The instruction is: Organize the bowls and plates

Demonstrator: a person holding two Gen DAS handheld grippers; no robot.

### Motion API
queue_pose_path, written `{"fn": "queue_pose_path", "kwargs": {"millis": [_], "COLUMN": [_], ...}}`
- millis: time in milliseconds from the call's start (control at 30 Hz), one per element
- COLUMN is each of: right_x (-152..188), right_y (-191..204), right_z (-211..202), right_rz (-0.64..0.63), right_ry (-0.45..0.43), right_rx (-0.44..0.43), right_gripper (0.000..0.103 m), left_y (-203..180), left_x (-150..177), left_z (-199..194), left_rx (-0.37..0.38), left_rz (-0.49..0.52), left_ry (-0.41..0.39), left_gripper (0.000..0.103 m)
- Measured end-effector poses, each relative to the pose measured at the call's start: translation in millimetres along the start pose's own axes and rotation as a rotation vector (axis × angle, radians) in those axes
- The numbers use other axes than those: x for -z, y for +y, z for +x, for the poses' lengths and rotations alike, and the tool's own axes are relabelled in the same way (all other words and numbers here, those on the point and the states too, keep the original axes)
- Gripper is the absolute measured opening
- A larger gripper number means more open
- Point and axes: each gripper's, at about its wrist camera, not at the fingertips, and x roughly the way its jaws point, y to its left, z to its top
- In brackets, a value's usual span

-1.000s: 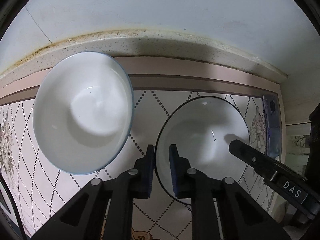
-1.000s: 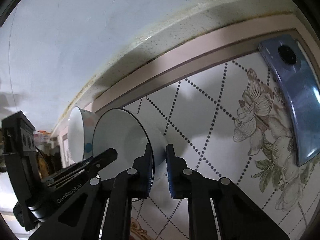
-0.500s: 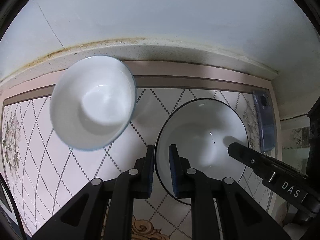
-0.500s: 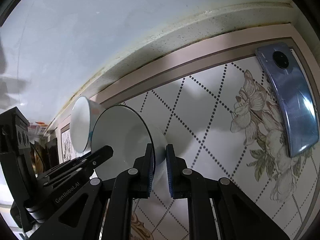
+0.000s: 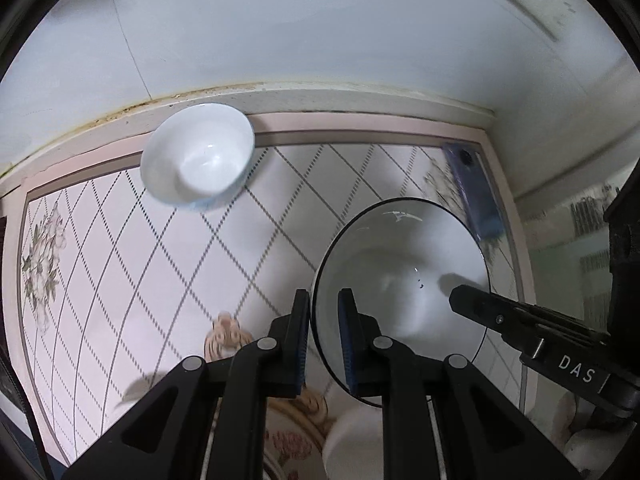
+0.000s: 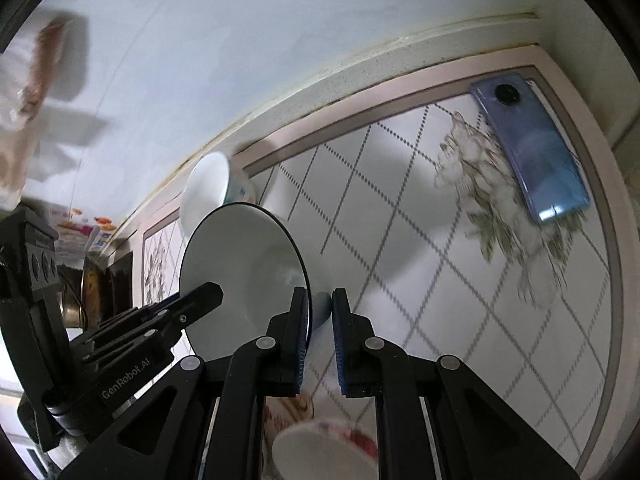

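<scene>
bowl (image 5: 400,280) higher off table (image 5: 160,280) than before

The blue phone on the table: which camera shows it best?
The right wrist view: the blue phone shows whole, with its camera lens, lying on the patterned table. In the left wrist view it is smaller and blurred behind the held bowl.

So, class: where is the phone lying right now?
The phone lies flat at the table's far right corner, beside the wall ledge; in the left wrist view it sits just beyond the held bowl.
</scene>
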Motion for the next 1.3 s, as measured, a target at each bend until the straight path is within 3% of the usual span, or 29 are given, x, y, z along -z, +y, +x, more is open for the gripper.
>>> {"fn": "queue_pose_path", "kwargs": {"millis": [300,533,967,1300], "right_x": [76.0,124.5,149.6,153.9], "right_y": [-5.3,-16.4,-41.8,-44.4], "right_z": [-44.1,-45.9,-15.2,0.3], "right_rz": [0.011,0.029,0.063,0.050], "right_ry": [-0.004,0.029,0.096,0.128], "right_rx": [-0.005,-0.005,0.017,0.035], "right_gripper": [0.014,0.014,0.014,0.014], "left_y": [-17.6,-20.3,-26.2,-27.4], "left_x": [57.5,91.7,118.6,125.3], "left_z": [-29.3,-24.1,12.3,26.4], "left_rx": [0.044,0.040,-0.010,-0.062], "left_rz": [0.043,0.064,0.110,0.134], "left_ry": [0.000,0.043,0.137,0.159], "left_gripper": [0.012,0.012,0.012,0.012]}}
